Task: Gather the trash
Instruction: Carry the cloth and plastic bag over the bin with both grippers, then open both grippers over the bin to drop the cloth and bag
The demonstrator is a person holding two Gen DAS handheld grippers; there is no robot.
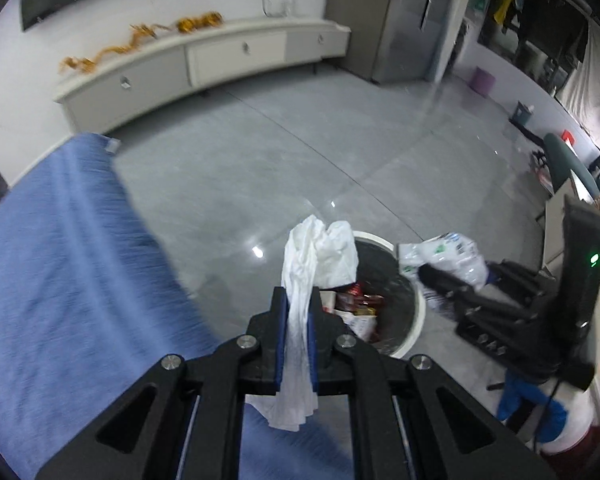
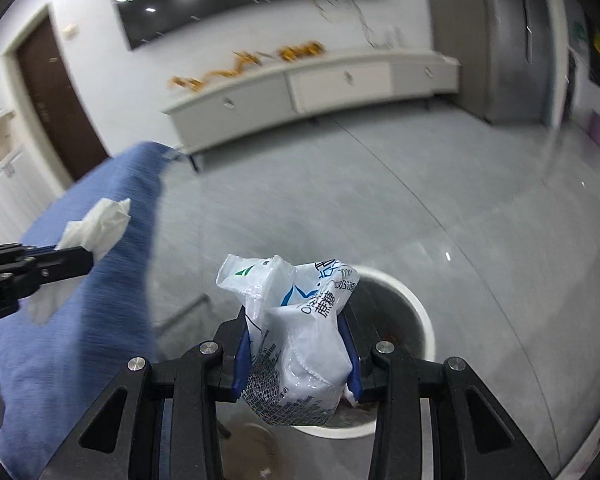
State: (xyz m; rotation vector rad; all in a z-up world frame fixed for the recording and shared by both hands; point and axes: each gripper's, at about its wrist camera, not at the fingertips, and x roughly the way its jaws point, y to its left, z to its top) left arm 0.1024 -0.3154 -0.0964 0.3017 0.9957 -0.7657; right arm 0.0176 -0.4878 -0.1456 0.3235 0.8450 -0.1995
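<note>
Clamping crumpled tissue (image 1: 300, 320) and wrapper (image 2: 300, 340), both hand-held grippers hide most of the bin (image 2: 416, 312).

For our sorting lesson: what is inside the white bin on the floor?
Inside the white bin lie red wrappers and pale packets. The held tissue and the left gripper cover the rest, so deeper contents cannot be seen.

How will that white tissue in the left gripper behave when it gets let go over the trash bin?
The white tissue hangs limp and crumpled between the left gripper's fingers, so it is probably floppy and very light. It will likely flutter rather than drop straight, and could miss the trash bin. Its loose folds may also cling to the pads.
</note>
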